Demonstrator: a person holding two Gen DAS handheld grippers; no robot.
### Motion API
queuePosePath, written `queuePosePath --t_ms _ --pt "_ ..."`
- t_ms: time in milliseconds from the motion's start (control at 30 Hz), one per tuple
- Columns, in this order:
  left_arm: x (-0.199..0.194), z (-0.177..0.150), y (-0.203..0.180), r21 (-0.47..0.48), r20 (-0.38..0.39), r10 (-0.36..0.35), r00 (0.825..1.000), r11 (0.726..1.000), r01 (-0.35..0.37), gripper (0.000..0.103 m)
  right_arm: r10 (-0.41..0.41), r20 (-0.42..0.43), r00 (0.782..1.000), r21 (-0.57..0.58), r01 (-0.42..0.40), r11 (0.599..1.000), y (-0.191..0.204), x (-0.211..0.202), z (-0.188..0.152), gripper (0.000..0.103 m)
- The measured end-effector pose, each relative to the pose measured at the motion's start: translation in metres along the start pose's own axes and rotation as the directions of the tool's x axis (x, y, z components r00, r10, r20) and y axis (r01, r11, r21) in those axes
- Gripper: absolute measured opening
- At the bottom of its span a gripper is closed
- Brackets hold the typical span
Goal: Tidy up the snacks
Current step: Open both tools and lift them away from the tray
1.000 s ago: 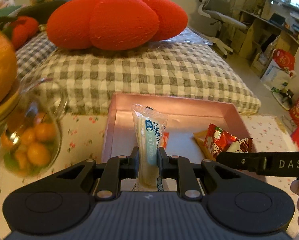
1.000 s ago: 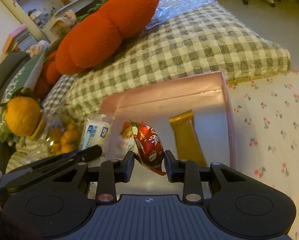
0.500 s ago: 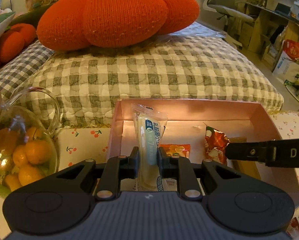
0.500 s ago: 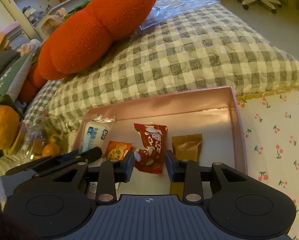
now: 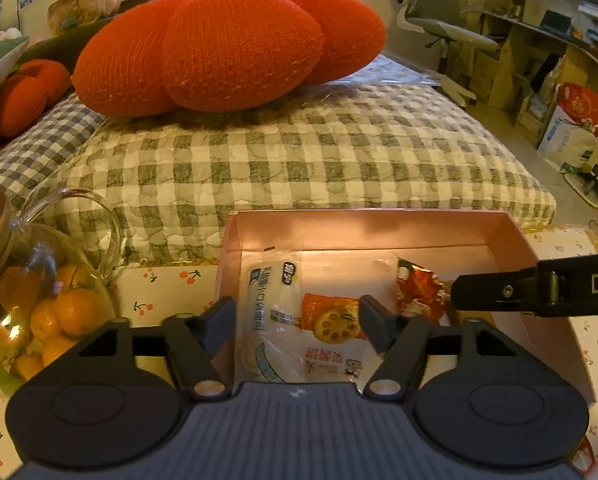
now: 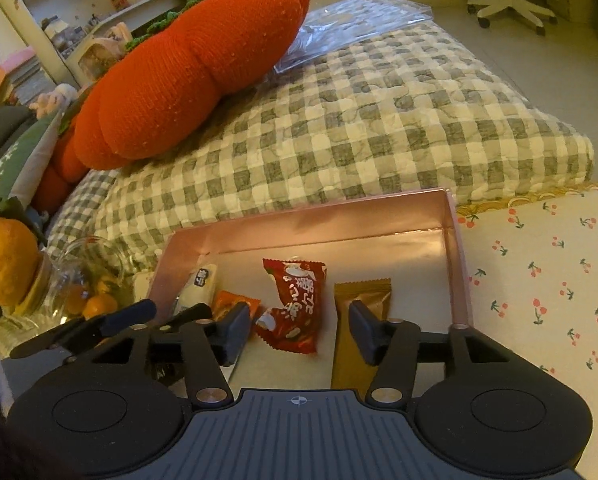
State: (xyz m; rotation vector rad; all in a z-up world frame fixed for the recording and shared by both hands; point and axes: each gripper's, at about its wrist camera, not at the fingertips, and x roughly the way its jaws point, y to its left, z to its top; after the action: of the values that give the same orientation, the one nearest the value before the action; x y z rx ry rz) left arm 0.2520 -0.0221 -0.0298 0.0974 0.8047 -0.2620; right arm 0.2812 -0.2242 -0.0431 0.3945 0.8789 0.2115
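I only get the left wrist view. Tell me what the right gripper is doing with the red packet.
Observer: The right gripper is open. Its jaws have just been opening, and the red packet lies loose on the floor of the box between them, with neither pad pressing on it.
Operator: Its finger blocks my view past that packet. Report what lies there.
Observer: A brown packet lies flat in the box on the far side of the red packet, apart from it. One finger of the right gripper overlaps the brown packet's near part in the right wrist view.
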Motion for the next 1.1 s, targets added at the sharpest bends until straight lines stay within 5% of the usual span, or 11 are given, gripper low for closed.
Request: queuePosePath --t_ms 467,1100 --pt "-0.041 -0.01 -0.013 0.007 0.008 -0.037 0.999 0.999 0.037 0.097 -0.025 0.015 1.0 0.008 0.025 1.0 0.007 -0.051 -0.011 0.079" --pt "-0.094 -0.041 -0.023 -0.044 -0.012 -0.057 0.998 0.997 0.057 0.102 -0.037 0.009 0.999 -0.016 0.037 0.999 0.019 -0.123 -0.051 0.084"
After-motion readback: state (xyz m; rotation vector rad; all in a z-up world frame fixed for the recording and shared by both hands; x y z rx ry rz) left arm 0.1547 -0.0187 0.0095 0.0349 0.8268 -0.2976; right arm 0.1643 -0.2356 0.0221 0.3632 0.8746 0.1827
